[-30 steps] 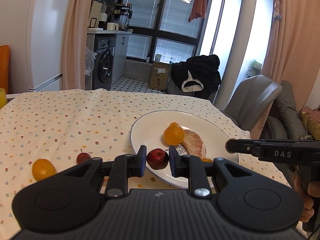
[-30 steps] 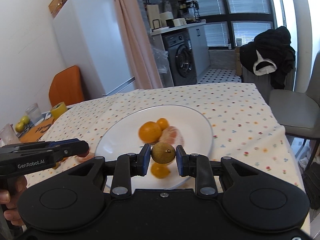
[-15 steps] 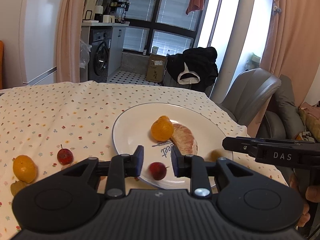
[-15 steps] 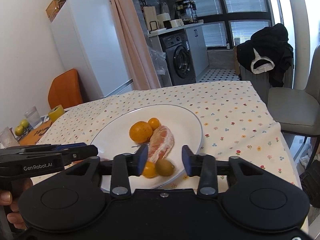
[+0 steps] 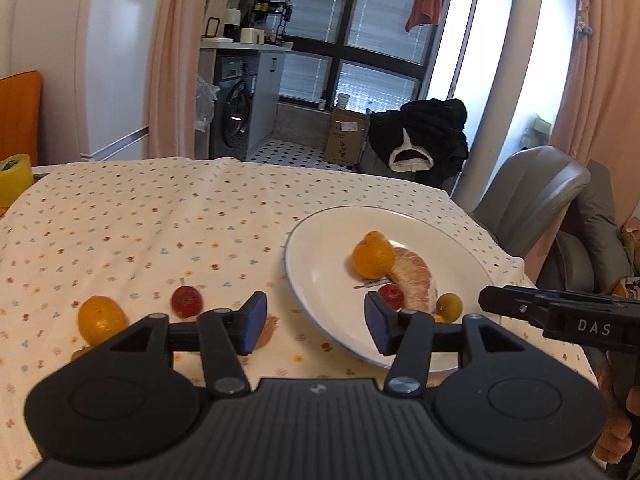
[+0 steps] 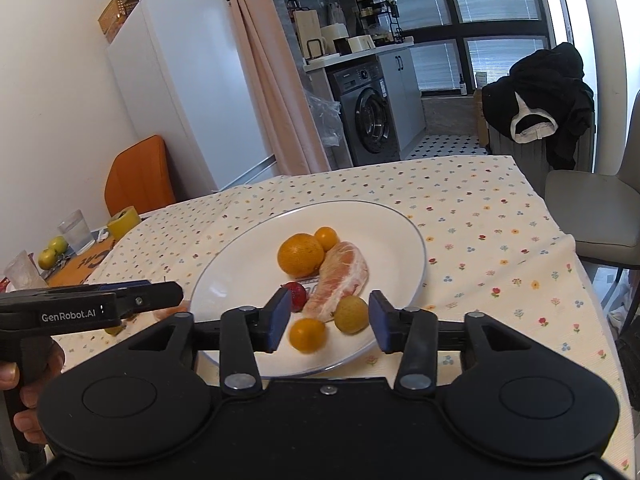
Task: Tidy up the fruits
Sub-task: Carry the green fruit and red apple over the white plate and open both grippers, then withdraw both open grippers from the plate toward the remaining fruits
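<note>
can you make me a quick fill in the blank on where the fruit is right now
1. The peeled pomelo segment lies on the white ____.
2. The number of red fruits still on the tablecloth is ____.
3. The left gripper holds ____.
4. Both grippers' jaws stand ____.

Missing words: plate; one; nothing; open

Daylight floods in from the tall glass windows [image 5: 372, 40] at the far side, bright enough to blow out the white sliding door panel [image 5: 452, 80] on the right. Soft shadows only. Fisheye bending curves the edges, corners go black. The small orange kumquat [image 6: 307, 334] nearest looks slightly blurred; the rest is sharp.
</note>
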Motion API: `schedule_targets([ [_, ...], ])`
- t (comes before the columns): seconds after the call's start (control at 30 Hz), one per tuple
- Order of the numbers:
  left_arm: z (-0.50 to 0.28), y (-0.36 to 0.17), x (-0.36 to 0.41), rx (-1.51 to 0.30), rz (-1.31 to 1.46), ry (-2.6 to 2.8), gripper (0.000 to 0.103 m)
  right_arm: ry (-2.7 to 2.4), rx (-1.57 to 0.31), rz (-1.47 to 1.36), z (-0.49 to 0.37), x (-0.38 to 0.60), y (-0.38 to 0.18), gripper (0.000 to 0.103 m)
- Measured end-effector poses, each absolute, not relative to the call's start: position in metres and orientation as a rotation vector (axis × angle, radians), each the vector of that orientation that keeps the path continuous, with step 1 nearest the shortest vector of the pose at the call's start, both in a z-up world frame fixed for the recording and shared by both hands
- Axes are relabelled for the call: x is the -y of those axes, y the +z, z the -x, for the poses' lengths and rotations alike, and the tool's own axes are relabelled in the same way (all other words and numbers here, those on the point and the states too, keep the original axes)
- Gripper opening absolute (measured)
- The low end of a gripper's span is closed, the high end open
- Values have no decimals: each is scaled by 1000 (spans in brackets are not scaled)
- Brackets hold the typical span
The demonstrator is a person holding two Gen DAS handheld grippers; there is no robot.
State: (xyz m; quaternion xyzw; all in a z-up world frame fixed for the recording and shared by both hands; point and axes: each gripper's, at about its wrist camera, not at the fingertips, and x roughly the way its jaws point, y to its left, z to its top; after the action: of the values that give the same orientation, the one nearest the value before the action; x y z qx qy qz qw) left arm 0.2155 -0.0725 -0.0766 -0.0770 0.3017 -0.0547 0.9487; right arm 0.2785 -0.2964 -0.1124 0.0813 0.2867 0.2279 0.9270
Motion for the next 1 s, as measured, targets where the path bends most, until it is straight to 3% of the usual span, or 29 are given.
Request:
schedule_targets([
  [0.13, -205, -73, 62, -613, 167, -77, 60, 492, -587, -159, -273, 287, -109, 52],
  [0.2, -198, -70, 56, -605, 168, -51, 71, 509, -585, -155, -269, 281, -108, 53],
  [0.27, -191, -69, 51, -596, 164, -34, 74, 525, -583, -150, -266, 275, -106, 53],
  [0.47, -180, -70, 35, -600, 167, 14, 77, 553, -581, -144, -261, 262, -104, 64],
  [0.73, -169, -70, 11, -604, 187, 86, 78, 603, -583, -126, -258, 239, -99, 66],
  [1.0, -154, -70, -9, -599, 186, 128, 88, 649, -591, -105, -257, 213, -98, 71],
])
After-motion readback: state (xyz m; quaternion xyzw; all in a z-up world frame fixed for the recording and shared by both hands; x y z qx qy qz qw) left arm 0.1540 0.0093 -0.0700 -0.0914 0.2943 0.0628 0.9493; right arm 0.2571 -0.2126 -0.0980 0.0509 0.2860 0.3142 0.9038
